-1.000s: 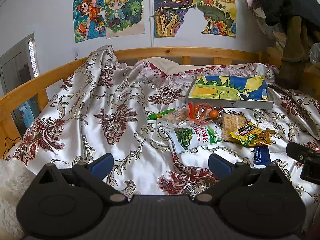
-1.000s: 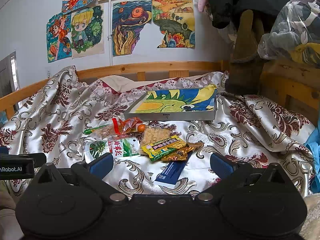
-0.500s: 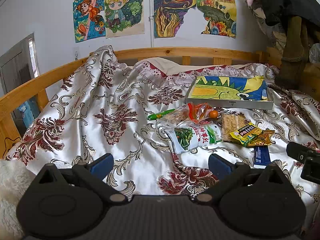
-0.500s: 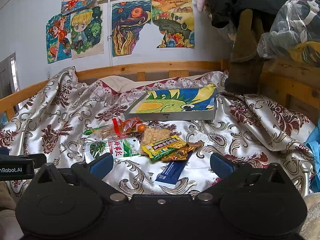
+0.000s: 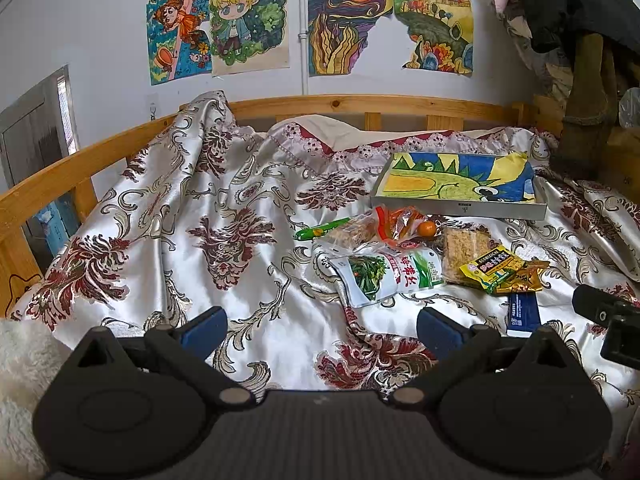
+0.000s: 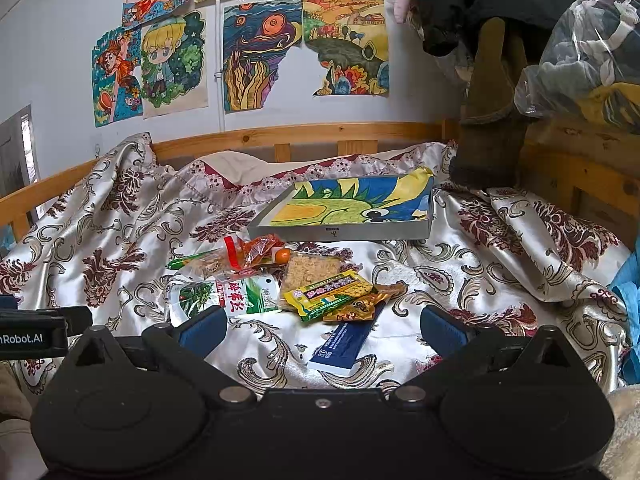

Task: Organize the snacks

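Observation:
A heap of snacks lies on the satin bedspread: a white-green packet (image 5: 384, 276) (image 6: 228, 294), a yellow packet (image 5: 494, 266) (image 6: 332, 294), a beige cracker pack (image 5: 466, 250) (image 6: 310, 272), a red-orange wrapper (image 5: 400, 222) (image 6: 256, 250), a small orange (image 5: 427, 228) (image 6: 282, 256), a green stick (image 5: 320, 230) (image 6: 188, 260) and a dark blue sachet (image 5: 522, 312) (image 6: 344, 344). Behind them sits a shallow grey box (image 5: 460, 210) (image 6: 340, 234) lined with a dinosaur drawing. My left gripper (image 5: 320, 326) and right gripper (image 6: 322, 330) both stand open and empty, short of the heap.
A wooden bed rail (image 5: 360, 104) (image 6: 300, 132) runs along the wall behind the bedspread. Hanging clothes (image 6: 492, 100) and a bagged bundle (image 6: 584, 48) crowd the right. The left part of the bedspread (image 5: 180, 240) carries only folds. A white fleece (image 5: 16, 380) lies at the near left.

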